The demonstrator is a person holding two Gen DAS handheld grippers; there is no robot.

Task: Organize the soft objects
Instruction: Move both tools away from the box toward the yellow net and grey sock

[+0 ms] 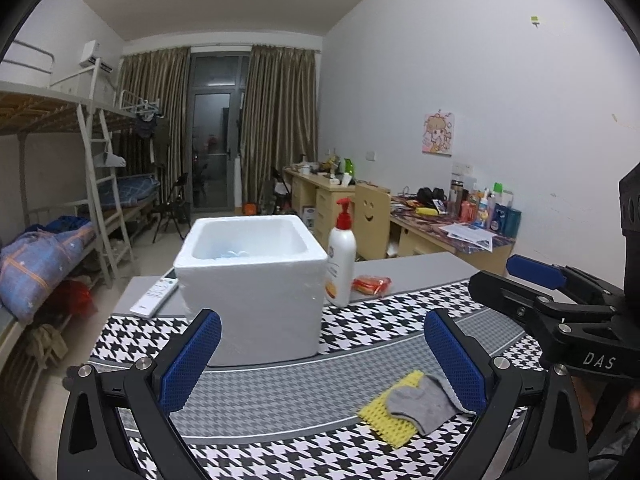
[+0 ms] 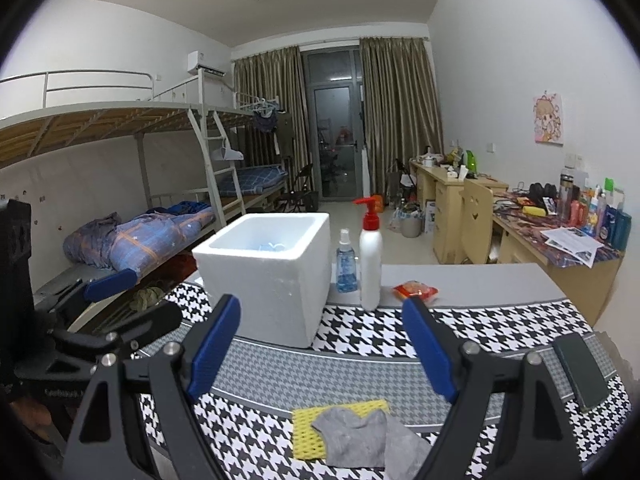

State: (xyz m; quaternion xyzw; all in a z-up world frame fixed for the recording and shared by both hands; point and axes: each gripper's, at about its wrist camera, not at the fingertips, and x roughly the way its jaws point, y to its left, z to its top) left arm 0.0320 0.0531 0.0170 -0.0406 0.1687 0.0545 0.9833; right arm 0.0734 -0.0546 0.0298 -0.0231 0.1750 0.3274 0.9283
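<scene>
"What's it going for, the sock?"

"Looks like it. The grey sock [image 2: 360, 436] lies crumpled on the yellow cloth [image 2: 308, 432], both at the near edge of the bench [image 2: 480, 280], on the houndstooth mat [image 2: 380, 336]. The right claw [image 2: 320, 344] hangs just above them with its jaws spread wide and nothing between them."

"And the other one?"

"The left claw [image 1: 320, 364] stands wide too, empty, with the sock just inside its right-hand finger. The white foam box [image 1: 252, 280] sits further back, past both of them."

"Will the sock give any trouble?"

"I'd say not much. It's limp and weighs next to nothing, so it will drape and dangle once lifted, and nothing can break. The catch is how flat it lies: the pads may skid over it or pinch the yellow cloth along with it."

"Where would you take it, then?"

"At the bunched ridge in the middle, where the fabric stands up a bit. Take only the top layer, and the cloth should stay behind."

"And the cloth itself?"

"It looks soft too, and thin, with a waffle texture. An overhanging edge or corner seems the easiest hold."
</scene>
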